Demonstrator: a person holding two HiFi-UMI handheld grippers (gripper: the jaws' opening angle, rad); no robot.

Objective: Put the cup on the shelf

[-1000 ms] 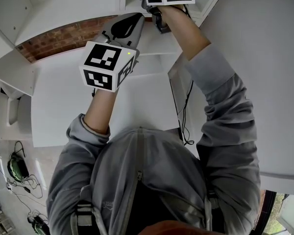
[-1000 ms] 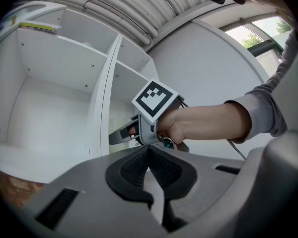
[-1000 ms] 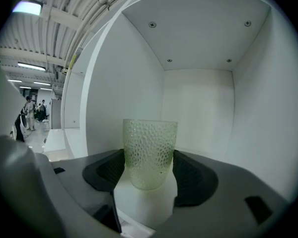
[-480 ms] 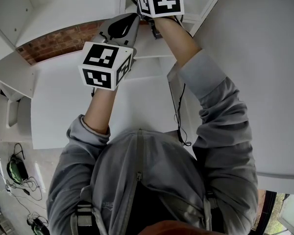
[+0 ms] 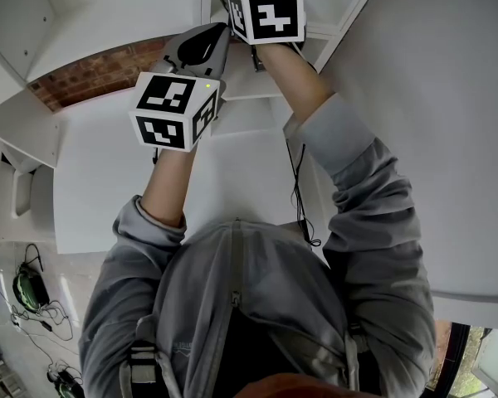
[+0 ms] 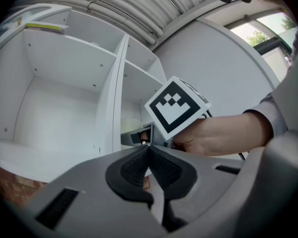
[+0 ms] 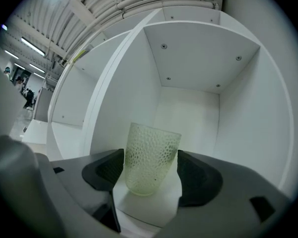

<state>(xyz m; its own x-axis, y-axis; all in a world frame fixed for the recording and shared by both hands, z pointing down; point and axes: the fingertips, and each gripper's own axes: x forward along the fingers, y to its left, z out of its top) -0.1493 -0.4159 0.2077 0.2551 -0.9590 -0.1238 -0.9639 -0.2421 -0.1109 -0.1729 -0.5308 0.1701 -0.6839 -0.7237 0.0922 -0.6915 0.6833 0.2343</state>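
A pale green dimpled cup (image 7: 151, 157) stands upright on the floor of a white shelf compartment (image 7: 193, 63). My right gripper (image 7: 151, 176) is open, its dark pads on either side of the cup's lower half; whether they touch it I cannot tell. In the head view that gripper's marker cube (image 5: 267, 13) is raised at the shelf unit, and the cup is hidden. My left gripper (image 6: 149, 153) is shut on nothing, held lower and to the left (image 5: 201, 44). From it I see the right hand and cube (image 6: 176, 105).
The white shelf unit (image 6: 64, 83) has several open compartments split by a vertical divider (image 6: 111, 98). A brick strip (image 5: 91, 73) runs under it. A black cable (image 5: 303, 197) hangs by the right panel. Gear and cables lie on the floor at lower left (image 5: 29, 288).
The right gripper's cube has slid back towards me and slightly left, away from the compartment. The left gripper has barely shifted.
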